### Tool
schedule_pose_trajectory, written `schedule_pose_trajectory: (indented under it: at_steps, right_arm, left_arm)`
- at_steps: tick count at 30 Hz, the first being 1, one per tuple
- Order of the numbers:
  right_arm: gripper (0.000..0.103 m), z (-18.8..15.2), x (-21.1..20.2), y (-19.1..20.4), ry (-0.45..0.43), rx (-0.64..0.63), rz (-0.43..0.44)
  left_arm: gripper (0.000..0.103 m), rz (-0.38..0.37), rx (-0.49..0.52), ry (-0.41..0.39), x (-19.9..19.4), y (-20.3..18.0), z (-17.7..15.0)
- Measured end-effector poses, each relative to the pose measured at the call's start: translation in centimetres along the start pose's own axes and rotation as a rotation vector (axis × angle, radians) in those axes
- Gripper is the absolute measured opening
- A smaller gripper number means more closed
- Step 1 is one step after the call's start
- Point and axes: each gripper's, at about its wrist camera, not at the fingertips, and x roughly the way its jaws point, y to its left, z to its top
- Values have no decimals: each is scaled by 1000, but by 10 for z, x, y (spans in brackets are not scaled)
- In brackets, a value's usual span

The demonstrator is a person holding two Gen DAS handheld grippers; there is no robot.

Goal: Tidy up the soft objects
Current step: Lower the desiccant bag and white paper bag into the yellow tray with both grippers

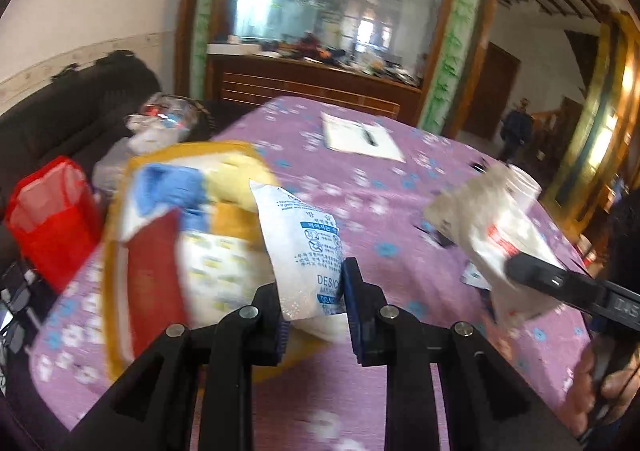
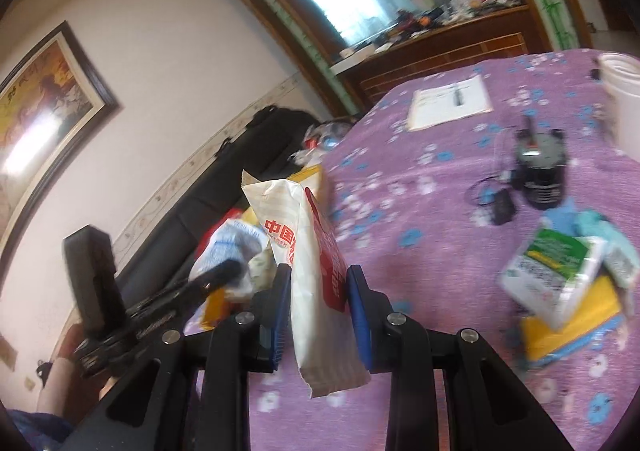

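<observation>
Two soft packs held up over the purple bench (image 1: 400, 219): left gripper (image 1: 314, 307) jaws clamped on the white pack (image 1: 300, 243), right gripper (image 2: 318, 315) jaws clamped on the red-and-white pack (image 2: 316, 271). Carrying step, probably. Next: lower into the yellow basket (image 1: 116, 291), frame left, then let go.

Desiccant packet (image 1: 304, 251) between left gripper (image 1: 314, 307) pads, above bin (image 1: 116, 251) edge. Bin lies ahead-left, on table (image 1: 400, 251). Pouch (image 2: 316, 283) between right gripper (image 2: 318, 315) pads. Ahead-right of it: packet pile (image 2: 560, 283). Farther ahead: notepad (image 2: 448, 107), pen on it.
</observation>
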Motion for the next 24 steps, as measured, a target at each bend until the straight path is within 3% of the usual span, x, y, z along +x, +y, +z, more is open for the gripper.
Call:
schedule_pose_trajectory:
  at_steps: [7, 10, 17, 24]
  right_arm:
    - [32, 21, 50, 51, 85, -50, 51]
    - [32, 34, 82, 74, 102, -98, 33]
    - [32, 62, 165, 95, 163, -82, 21]
    - [33, 81, 238, 90, 228, -32, -10]
  left_arm:
    - [23, 57, -81, -6, 9, 68, 18]
    - [23, 68, -96, 4, 20, 84, 23]
    - [23, 48, -125, 29, 42, 106, 25]
    - [52, 44, -122, 29, 51, 105, 23]
